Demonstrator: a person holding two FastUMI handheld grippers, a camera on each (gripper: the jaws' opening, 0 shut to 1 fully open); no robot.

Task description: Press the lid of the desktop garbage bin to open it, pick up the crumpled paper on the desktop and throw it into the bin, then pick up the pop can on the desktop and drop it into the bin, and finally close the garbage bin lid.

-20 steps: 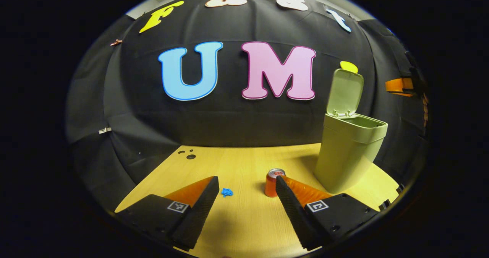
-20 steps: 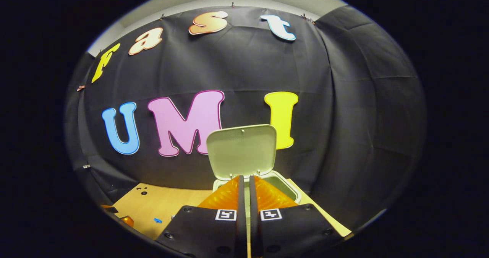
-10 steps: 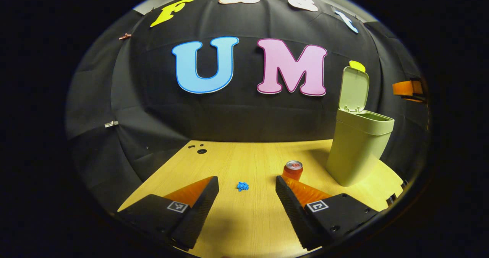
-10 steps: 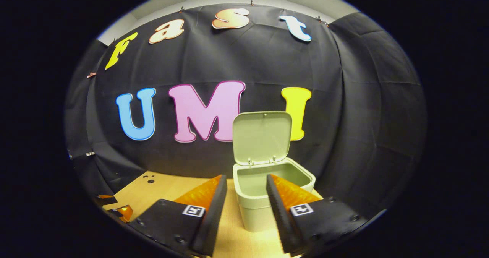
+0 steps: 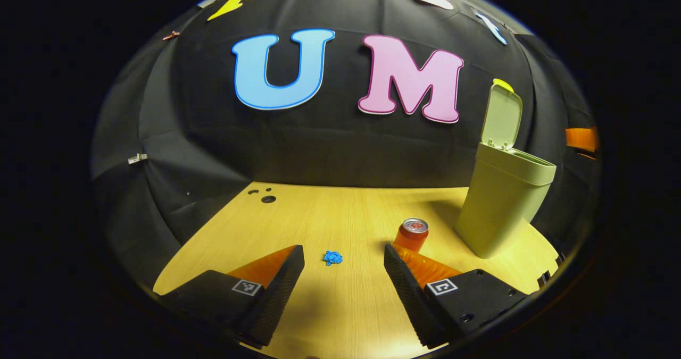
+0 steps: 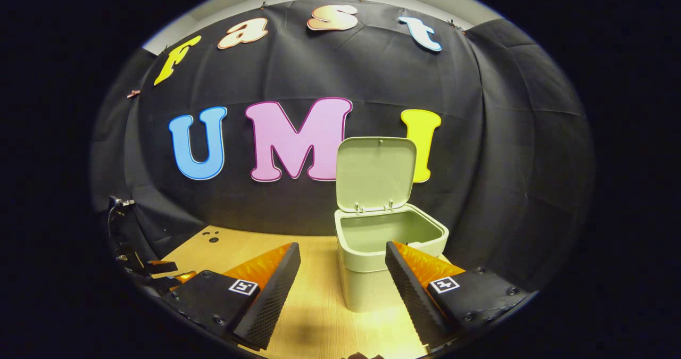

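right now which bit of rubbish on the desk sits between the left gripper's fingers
The blue crumpled paper, lying ahead between them. The pop can stands upright beyond the right-hand finger.

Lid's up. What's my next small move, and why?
Probably ease the left gripper forward and down onto the blue crumpled paper. The bin lid stands open, the paper lies on the desktop just ahead between its open fingers, and the pop can comes later.

The pale wooden tabletop (image 5: 330, 215) with small dark holes near its far left corner carries a tall pale-green plastic bin (image 5: 500, 199) with its lid raised, an upright orange pop can (image 5: 410, 234) near it, and a small crumpled blue paper (image 5: 333, 257) lying apart to the can's left.
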